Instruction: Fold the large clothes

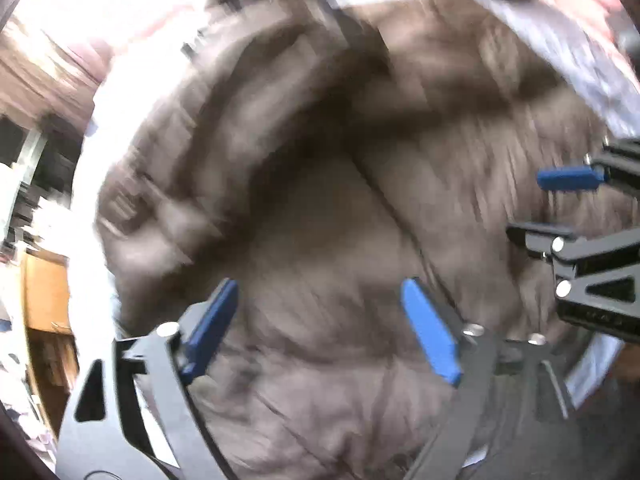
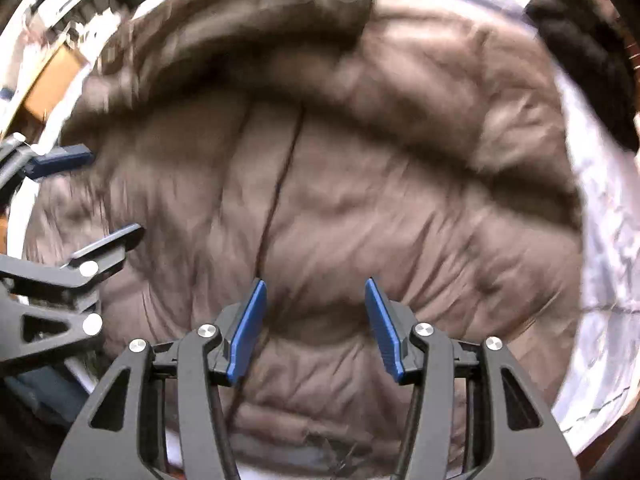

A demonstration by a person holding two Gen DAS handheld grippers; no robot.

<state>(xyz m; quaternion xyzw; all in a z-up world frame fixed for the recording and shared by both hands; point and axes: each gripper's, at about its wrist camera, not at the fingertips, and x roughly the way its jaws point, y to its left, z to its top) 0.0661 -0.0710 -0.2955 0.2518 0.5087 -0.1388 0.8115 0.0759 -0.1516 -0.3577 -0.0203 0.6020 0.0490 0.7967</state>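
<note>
My left gripper (image 1: 320,328) and right gripper (image 2: 316,328) hover wide open, holding nothing, above the brown jacket (image 2: 360,200), spread across the white sheet (image 2: 600,260) and, I judge, barely folded.

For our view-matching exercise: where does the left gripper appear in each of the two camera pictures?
Left wrist view: the left gripper fills the bottom centre, blue pads apart over the brown jacket.
Right wrist view: the left gripper enters from the left edge, also open.
Shared landmark: the brown jacket lying on the white sheet.
</note>
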